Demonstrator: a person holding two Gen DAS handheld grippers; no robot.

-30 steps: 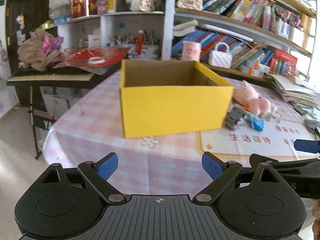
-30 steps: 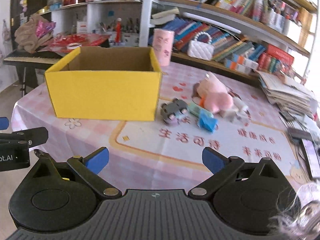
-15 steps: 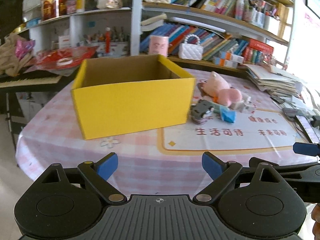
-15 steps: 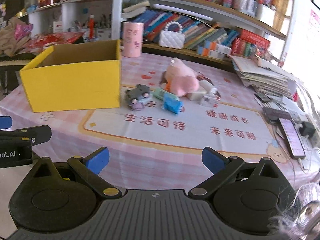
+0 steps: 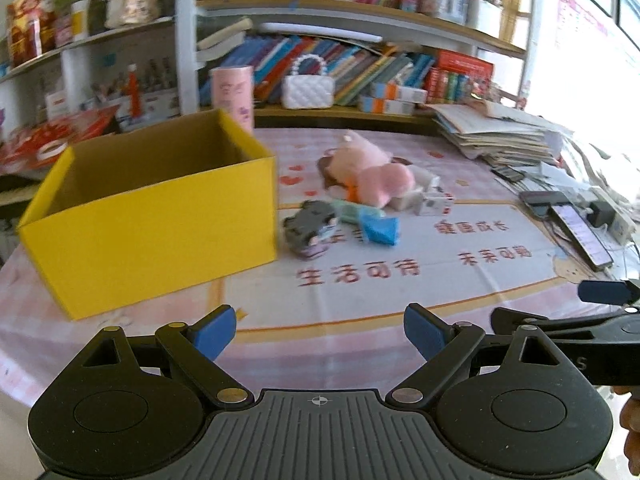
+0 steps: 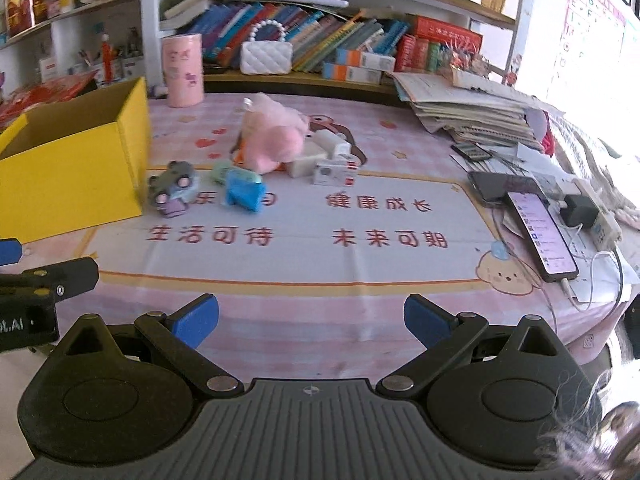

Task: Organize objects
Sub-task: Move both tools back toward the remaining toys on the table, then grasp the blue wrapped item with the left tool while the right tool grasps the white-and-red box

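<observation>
Seemingly nothing is sorted yet: in the left wrist view the left gripper (image 5: 319, 332) stands wide and empty at the bottom, the open yellow cardboard box (image 5: 160, 232) at centre left shows no contents, and the grey toy car (image 5: 310, 229) lies just right of it. Likewise, in the right wrist view the right gripper (image 6: 311, 319) gapes empty low in frame, while the pink plush toy (image 6: 272, 138), blue block (image 6: 244, 192) and white boxes (image 6: 334, 172) lie loose at upper centre on the pink checked tablecloth (image 6: 320, 320), all left to pack.

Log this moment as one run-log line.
left gripper: open, empty | right gripper: open, empty | yellow box: looks empty | toys: pink plush, toy car, beside box
</observation>
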